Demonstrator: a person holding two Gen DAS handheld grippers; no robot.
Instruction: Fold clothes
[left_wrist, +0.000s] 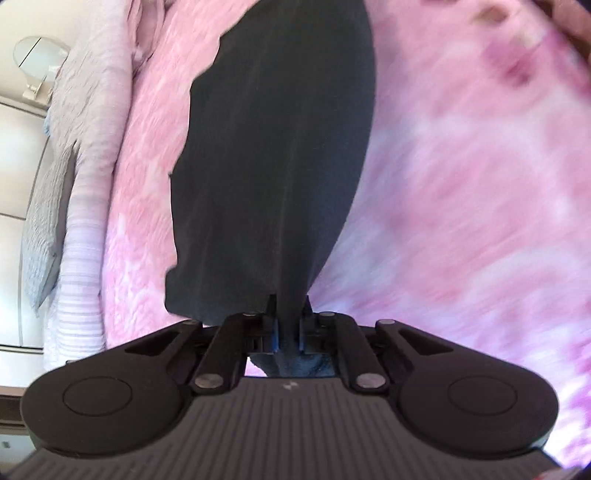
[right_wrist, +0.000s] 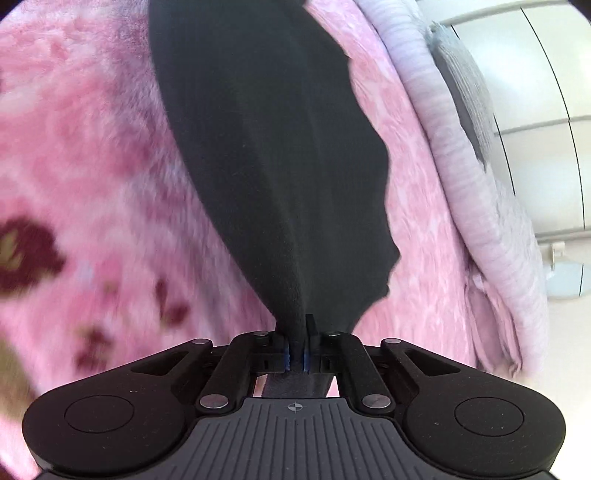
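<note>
With the black garment (left_wrist: 273, 155) pinched in both the left claw (left_wrist: 288, 328) and the right claw (right_wrist: 295, 350) and stretched ahead over the pink blanket (left_wrist: 461, 184), an edge could be lost if pulled unevenly.

Pink floral fleece blanket (left_wrist: 461, 184) covers the bed. Pale lilac ribbed cover (right_wrist: 461, 166), grey pillow (left_wrist: 48, 221) and white cabinet doors (right_wrist: 546, 92) lie beyond.

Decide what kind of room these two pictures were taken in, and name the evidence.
Probably a bedroom: a pink blanket spread like bedding, a grey pillow at its edge, and white cupboard doors behind.
</note>
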